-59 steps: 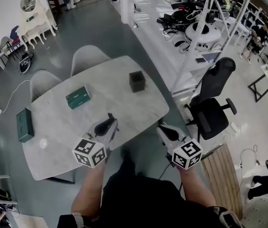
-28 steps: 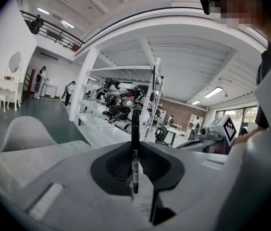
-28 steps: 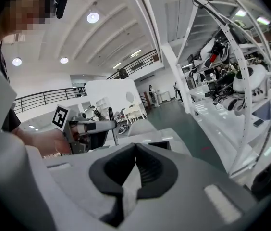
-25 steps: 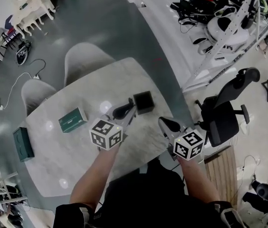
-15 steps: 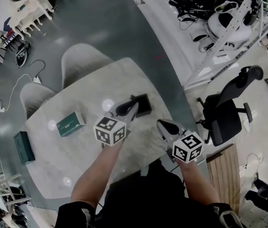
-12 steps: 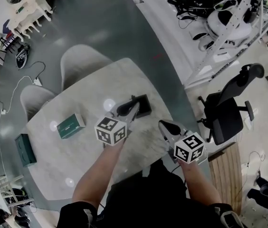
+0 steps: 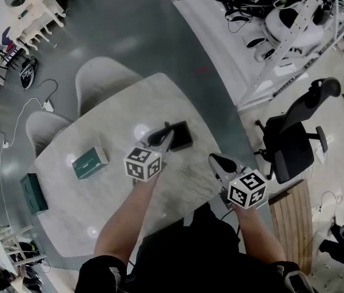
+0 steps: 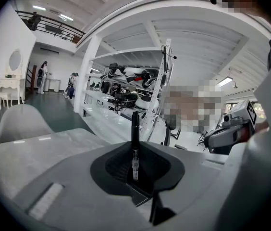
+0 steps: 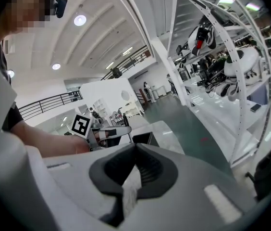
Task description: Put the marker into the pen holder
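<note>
Pale, marble-patterned surface [image 7: 117, 108] seen from above, with a black square pen holder [image 7: 182, 135] near its right side. A green box [image 7: 89, 163] lies well to the left, and a darker box [image 7: 33, 194] sits at the far left edge.

The left hand-held gripper [image 7: 164, 138] is clamped on a black marker [image 8: 135, 134]. Its own view shows the marker standing upright, pinched low on the barrel with the upper end pointing at the ceiling. The right hand-held gripper [image 7: 219, 162] has its jaws together on nothing. It hangs near the surface's right edge, apart from the holder.

Just over two seconds ago, both grippers sat at the near edge of the surface, well short of the holder. Since then the left one has travelled forward. Its tip now sits just beside the holder's near-left rim, possibly overlapping it. In the last half second it has barely shifted, and the right gripper has stayed back throughout.

This suggests the carry is done and the fine part is beginning. The marker's lower end is hidden behind the jaws, so no view shows whether it has entered the opening. The marker most likely still needs centring over the holder, lowering and releasing.
</note>
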Demonstrator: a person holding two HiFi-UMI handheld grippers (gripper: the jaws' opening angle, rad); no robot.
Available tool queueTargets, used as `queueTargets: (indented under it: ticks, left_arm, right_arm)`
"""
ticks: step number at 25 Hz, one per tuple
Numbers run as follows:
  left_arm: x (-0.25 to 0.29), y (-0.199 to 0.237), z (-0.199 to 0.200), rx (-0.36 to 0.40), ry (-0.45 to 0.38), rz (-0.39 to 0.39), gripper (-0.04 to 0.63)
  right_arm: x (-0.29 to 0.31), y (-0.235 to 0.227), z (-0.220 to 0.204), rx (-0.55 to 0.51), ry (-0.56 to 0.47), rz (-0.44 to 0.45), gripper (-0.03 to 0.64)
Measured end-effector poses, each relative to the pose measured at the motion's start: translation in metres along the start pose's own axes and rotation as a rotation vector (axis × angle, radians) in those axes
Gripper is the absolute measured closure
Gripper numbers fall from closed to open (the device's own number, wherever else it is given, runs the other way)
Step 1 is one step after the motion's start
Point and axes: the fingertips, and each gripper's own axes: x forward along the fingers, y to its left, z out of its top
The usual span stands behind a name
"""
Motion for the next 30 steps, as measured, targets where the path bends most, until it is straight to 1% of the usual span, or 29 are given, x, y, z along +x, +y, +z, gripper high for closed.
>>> queueTargets:
  ticks: [4, 8, 16, 22, 27, 30]
  left_arm:
    - [0.000, 0.010, -0.011, 0.009, 0.047, 0.019, 0.541]
    - [0.000, 0.016, -0.021, -0.004, 0.109, 0.027, 0.541]
    - [0.004, 0.017, -0.037, 0.035, 0.214, 0.051, 0.541]
    - [0.005, 0.020, -0.036, 0.077, 0.233, 0.087, 0.541]
    - [0.006, 0.020, -0.035, 0.083, 0.235, 0.114, 0.541]
    - [0.003, 0.019, -0.033, 0.082, 0.226, 0.132, 0.529]
  right_arm:
    - [0.003, 0.004, 0.000, -0.009, 0.002, 0.006, 0.614]
    - [0.002, 0.007, -0.001, -0.016, 0.007, 0.007, 0.614]
    - [-0.008, 0.008, -0.003, -0.006, 0.001, 0.006, 0.615]
    - [-0.019, 0.004, -0.010, 0.000, 0.008, -0.002, 0.614]
    - [-0.029, 0.000, -0.012, 0.004, 0.012, -0.007, 0.614]
    - [-0.034, -0.001, -0.012, 0.003, 0.015, -0.005, 0.614]
